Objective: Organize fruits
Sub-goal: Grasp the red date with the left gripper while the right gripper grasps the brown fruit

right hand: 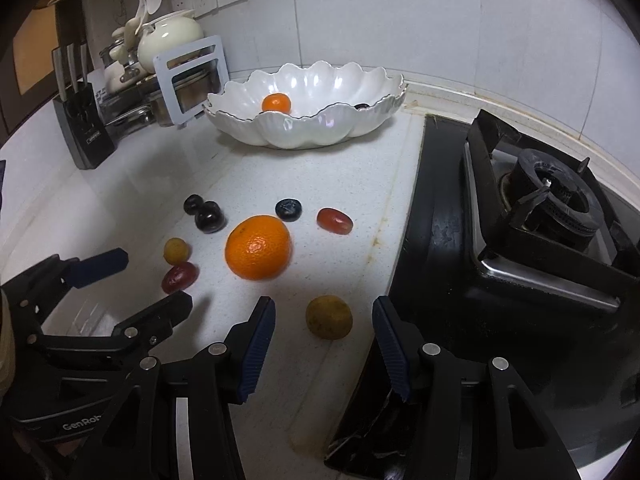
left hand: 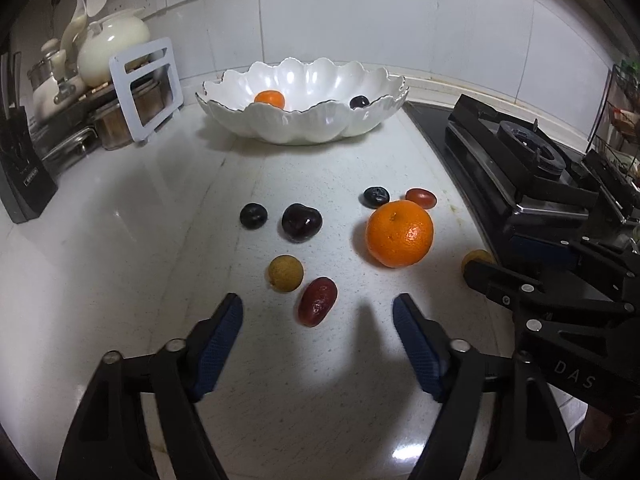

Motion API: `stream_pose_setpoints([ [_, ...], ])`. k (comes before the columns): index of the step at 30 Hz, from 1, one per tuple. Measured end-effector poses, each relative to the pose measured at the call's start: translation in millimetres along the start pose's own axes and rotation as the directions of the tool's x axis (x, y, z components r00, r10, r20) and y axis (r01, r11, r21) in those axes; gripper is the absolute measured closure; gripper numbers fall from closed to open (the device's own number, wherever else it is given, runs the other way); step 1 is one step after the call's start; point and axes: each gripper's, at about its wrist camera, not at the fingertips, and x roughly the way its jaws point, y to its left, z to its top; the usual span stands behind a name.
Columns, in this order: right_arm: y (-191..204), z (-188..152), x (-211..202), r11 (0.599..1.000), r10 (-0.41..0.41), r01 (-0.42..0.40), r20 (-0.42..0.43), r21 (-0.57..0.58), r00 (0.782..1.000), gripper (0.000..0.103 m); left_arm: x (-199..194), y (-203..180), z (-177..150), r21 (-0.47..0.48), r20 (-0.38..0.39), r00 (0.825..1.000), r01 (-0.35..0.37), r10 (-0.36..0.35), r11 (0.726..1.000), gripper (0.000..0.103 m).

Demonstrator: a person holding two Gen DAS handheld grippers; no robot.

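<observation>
From the left wrist view, the left gripper (left hand: 318, 312) hangs low over the white counter (left hand: 140, 240) with its jaws spread wide and nothing between them. Just ahead of its tips lie a dark red oblong fruit (left hand: 317, 301) and a tan round fruit (left hand: 285, 273), nearly touching. Farther on sit two dark fruits (left hand: 301, 222) side by side, then the big orange (left hand: 399, 233), with a blueberry (left hand: 376, 196) and a small red fruit (left hand: 421, 198) just behind it. The scalloped white bowl (left hand: 304, 128) stands at the back by the wall, holding a small orange (left hand: 269, 99) and one dark fruit (left hand: 359, 102). The right gripper (left hand: 480, 276) reaches in from the right (its jaw state can't be told from here).

From the right wrist view, the right gripper (right hand: 324, 320) has its jaws spread, and a yellow-brown round fruit (right hand: 329, 317) lies on the counter between the tips, touching neither. The gas stove (right hand: 520, 220) sits just to the right. The big orange lies beyond, well apart from the bowl
</observation>
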Motion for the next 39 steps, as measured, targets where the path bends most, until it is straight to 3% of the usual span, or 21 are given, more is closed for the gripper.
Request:
stream_pose_setpoints([
  [7,-1.3,-0.3,4.2,1.0,0.002,-0.002,0.0,-0.01,1.0,0.051,11.2,0.2,-2.3,-0.022,-0.026,1.0,0.016,-0.017,1.0,0.049],
  [17,-5.2,-0.4,12.6,0.999,0.046,-0.046,-0.015,0.009,0.999,0.056,20.1,-0.9,-1.4,-0.055,-0.052,0.998,0.029,-0.032,0.998,0.06],
  [27,-6.6,-4.1,15.6,0.998,0.057,-0.057,-0.025,0.002,0.998,0.074,21.0,-1.5,-1.7,-0.047,-0.031,0.999,-0.025,0.024,0.999,0.08],
  [39,-5.5,-0.4,9.6,0.996,0.089,-0.089,-0.014,-0.02,0.996,0.074,14.0,-3.4,-1.1,-0.068,-0.017,1.0,-0.012,0.01,0.998,0.083],
])
